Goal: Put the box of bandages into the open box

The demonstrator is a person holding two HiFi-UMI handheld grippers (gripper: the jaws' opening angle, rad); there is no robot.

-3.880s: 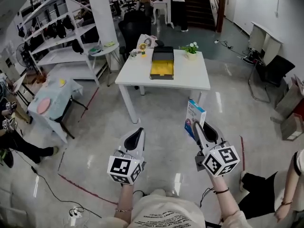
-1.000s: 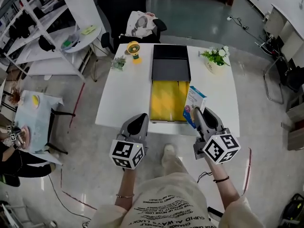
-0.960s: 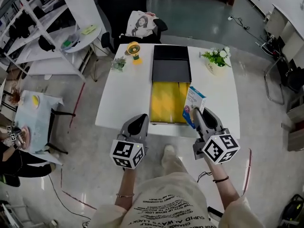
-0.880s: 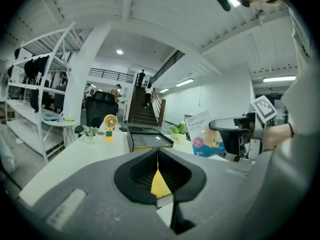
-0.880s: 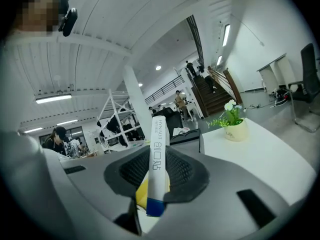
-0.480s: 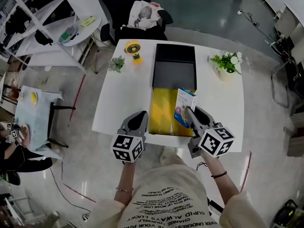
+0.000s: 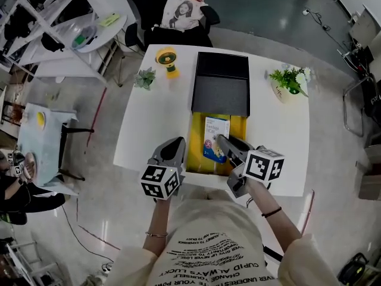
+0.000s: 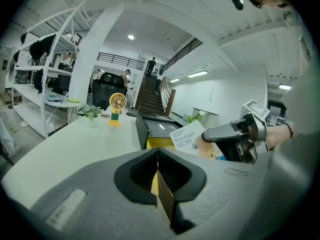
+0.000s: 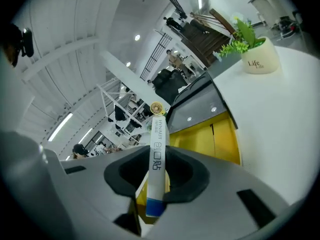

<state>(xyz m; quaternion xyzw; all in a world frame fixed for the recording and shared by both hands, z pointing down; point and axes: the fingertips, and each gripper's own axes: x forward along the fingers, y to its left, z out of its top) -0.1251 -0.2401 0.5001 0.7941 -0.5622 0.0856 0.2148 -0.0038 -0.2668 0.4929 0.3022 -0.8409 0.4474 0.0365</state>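
Note:
The open box (image 7: pixel 200 140) lies on the white table (image 7: pixel 149 118), its inside yellow and its black lid (image 7: pixel 223 85) folded back behind it. The white and blue box of bandages (image 7: pixel 215 137) hangs over the yellow inside, with my right gripper (image 7: pixel 222 142) shut on its lower end. In the right gripper view the bandage box (image 9: pixel 158 154) stands edge-on between the jaws of my right gripper (image 9: pixel 157 173), with the yellow box (image 9: pixel 212 136) beyond. My left gripper (image 7: pixel 174 143) hovers shut and empty at the box's front left corner. The left gripper view shows my left gripper (image 8: pixel 158 160), the bandage box (image 8: pixel 186 136) and the right gripper (image 8: pixel 231 133).
A small yellow fan (image 7: pixel 166 58) and a little green plant (image 7: pixel 144 77) stand at the table's back left. A white pot of flowers (image 7: pixel 290 83) is at the back right. A chair with a printed bag (image 7: pixel 187 9) sits behind the table. Shelves (image 7: pixel 36 16) line the left.
My right gripper has carried the bandage box left, from beside the open box's right wall to over its yellow inside. The left gripper has kept its place near the front edge.

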